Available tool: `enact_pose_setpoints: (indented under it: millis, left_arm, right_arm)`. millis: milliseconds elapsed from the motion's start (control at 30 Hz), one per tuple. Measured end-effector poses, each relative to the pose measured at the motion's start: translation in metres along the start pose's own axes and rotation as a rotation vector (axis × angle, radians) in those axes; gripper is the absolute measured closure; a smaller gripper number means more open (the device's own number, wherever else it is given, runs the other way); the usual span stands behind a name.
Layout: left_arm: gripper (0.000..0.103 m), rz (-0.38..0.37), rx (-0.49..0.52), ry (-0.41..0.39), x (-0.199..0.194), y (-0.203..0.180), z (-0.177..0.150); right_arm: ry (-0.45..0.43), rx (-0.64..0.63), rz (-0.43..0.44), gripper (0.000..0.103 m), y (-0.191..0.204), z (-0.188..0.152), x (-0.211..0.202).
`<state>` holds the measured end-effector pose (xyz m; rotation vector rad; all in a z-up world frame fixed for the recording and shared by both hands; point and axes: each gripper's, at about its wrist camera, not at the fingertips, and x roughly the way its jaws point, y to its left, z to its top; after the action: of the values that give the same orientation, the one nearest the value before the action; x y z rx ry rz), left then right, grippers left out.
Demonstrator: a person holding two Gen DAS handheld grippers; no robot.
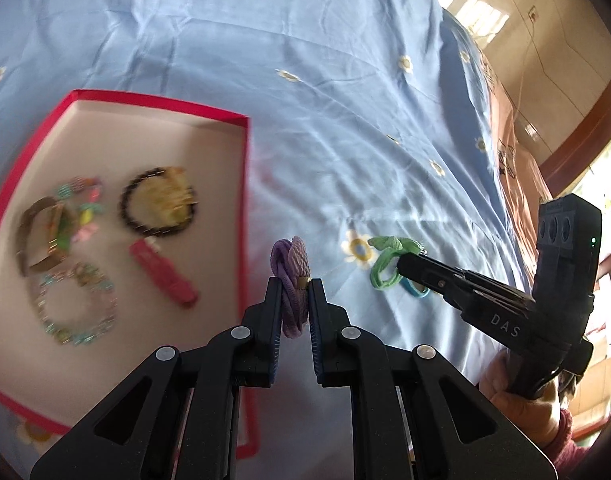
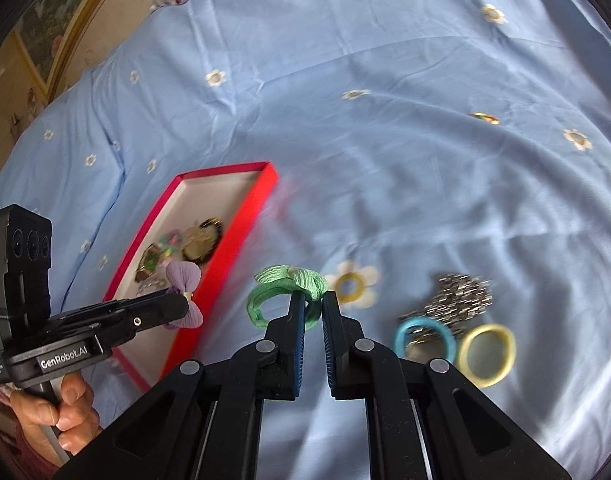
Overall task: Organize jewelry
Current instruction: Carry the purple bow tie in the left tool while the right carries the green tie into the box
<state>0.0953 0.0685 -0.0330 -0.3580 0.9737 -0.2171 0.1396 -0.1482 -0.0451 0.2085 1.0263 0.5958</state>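
Note:
My left gripper (image 1: 296, 286) is shut on a purple bow hair tie (image 1: 292, 280), held above the blue sheet just right of the red box (image 1: 241, 200). From the right wrist view the same gripper (image 2: 185, 304) shows at the left with the purple tie (image 2: 184, 280) in front of the box (image 2: 241, 236). My right gripper (image 2: 314, 300) is shut on a green bow hair tie (image 2: 277, 284), lifted off the sheet. That tie (image 1: 385, 264) also shows in the left wrist view, at the tip of the right gripper (image 1: 403, 264).
In the box lie a black bead bracelet (image 1: 157, 204), a red clip (image 1: 165, 276), a watch (image 1: 45, 236) and a pale bead bracelet (image 1: 77, 312). On the sheet to the right lie a blue ring (image 2: 423, 336), a yellow ring (image 2: 487, 354) and a silver chain pile (image 2: 461, 294). A hand (image 2: 61, 412) grips the left tool.

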Motion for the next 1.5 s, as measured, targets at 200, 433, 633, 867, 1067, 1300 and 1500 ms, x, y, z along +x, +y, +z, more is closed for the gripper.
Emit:
enact_pose_setpoints:
  millis: [200,433,633,867,1067,1300,1500]
  left_arm:
    - [0.092,0.018,-0.053,-0.029,-0.023,0.023,-0.011]
    - [0.092,0.045,-0.092,-0.046,-0.041,0.045,-0.022]
    - [0.092,0.065,-0.123,-0.062,-0.053,0.062,-0.031]
    - [0.092,0.081,-0.152,-0.074,-0.061,0.078,-0.037]
    - [0.092,0.092,-0.167,-0.076,-0.063,0.088,-0.041]
    - [0.092,0.115,-0.186,-0.086,-0.068,0.104,-0.044]
    - [0.092,0.124,-0.214,-0.087,-0.070,0.119,-0.047]
  right_arm:
    - [0.022,-0.036,0.035,0.094,0.026,-0.006,0.006]
    - [0.044,-0.086,0.084,0.093,0.058,-0.011,0.013]
    - [0.065,-0.126,0.115,0.093,0.083,-0.015,0.021]
    - [0.084,-0.166,0.135,0.093,0.104,-0.018,0.030]
    - [0.101,-0.185,0.132,0.094,0.113,-0.021,0.040]
    - [0.127,-0.208,0.141,0.089,0.126,-0.023,0.051]
    - [0.176,-0.261,0.135,0.072,0.146,-0.023,0.077]
